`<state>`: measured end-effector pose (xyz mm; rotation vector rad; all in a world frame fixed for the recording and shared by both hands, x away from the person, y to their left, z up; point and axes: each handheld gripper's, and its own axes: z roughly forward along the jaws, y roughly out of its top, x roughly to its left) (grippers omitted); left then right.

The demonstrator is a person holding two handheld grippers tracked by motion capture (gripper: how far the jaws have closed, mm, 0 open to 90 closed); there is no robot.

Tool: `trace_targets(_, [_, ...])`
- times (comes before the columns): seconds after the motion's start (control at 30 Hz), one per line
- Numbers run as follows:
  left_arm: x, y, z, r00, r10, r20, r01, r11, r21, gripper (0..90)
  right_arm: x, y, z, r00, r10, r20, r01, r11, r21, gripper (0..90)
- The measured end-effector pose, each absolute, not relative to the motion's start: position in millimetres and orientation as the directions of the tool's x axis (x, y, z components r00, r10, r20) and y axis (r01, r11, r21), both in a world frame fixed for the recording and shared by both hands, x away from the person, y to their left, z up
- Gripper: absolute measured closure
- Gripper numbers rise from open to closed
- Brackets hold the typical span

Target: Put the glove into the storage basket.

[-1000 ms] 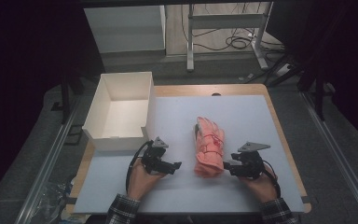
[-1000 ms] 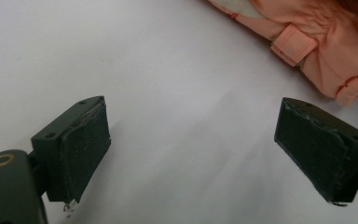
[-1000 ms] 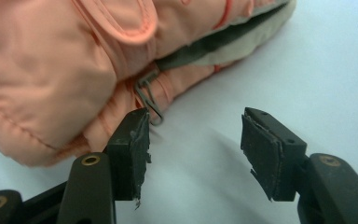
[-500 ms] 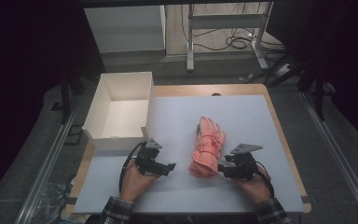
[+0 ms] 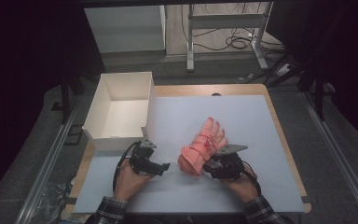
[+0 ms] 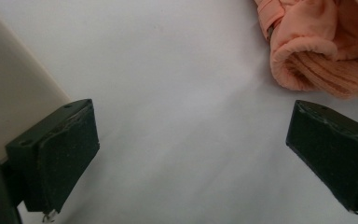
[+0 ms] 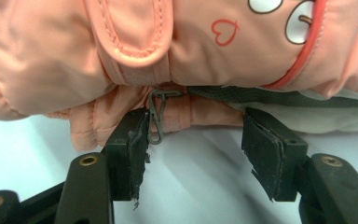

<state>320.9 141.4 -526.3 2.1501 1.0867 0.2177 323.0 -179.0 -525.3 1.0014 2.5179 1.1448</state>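
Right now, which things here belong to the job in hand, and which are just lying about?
In the job:
- pink gloves, stacked on the mat
- right gripper, jaws open at the gloves' edge
- left gripper, open, jaws just widened, nothing between them
- white box, open-topped, likely the destination

Lying about:
- cables on the floor
- metal frame legs

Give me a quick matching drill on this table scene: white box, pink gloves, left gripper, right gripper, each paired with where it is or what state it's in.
Things:
1. white box
2. pink gloves
3. left gripper
4. right gripper

Places or states:
A. jaws wide apart over bare table, nothing between them
B. lying stacked near the middle of the table
C. open-topped, at the table's left edge
D. jaws apart, tips at the edge of the pink fabric, beside a small metal clip

Pairs: 1-C, 2-B, 3-A, 4-D
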Motion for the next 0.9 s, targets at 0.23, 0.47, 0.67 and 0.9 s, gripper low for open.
trace_targets(0.23, [319,135,-516,0.656,0.737,-0.165,0.628,-0.412,0.660,0.9,322,-190,-525,-0.743,0.664,0.082,0.500,0.470,0.727,40.3])
trace_targets(0.47, [316,125,-499,0.673,0.722,-0.164,0.619,-0.427,0.659,0.0,322,-208,-523,-0.720,0.692,0.060,0.504,0.461,0.731,38.9])
trace_targets(0.67, [314,115,-481,0.688,0.708,-0.158,0.604,-0.439,0.666,0.0,325,-230,-523,-0.686,0.727,0.033,0.510,0.449,0.734,35.5])
trace_targets(0.9, [316,93,-464,0.710,0.688,-0.148,0.583,-0.456,0.673,0.0,330,-255,-525,-0.643,0.766,0.000,0.520,0.437,0.734,29.5])
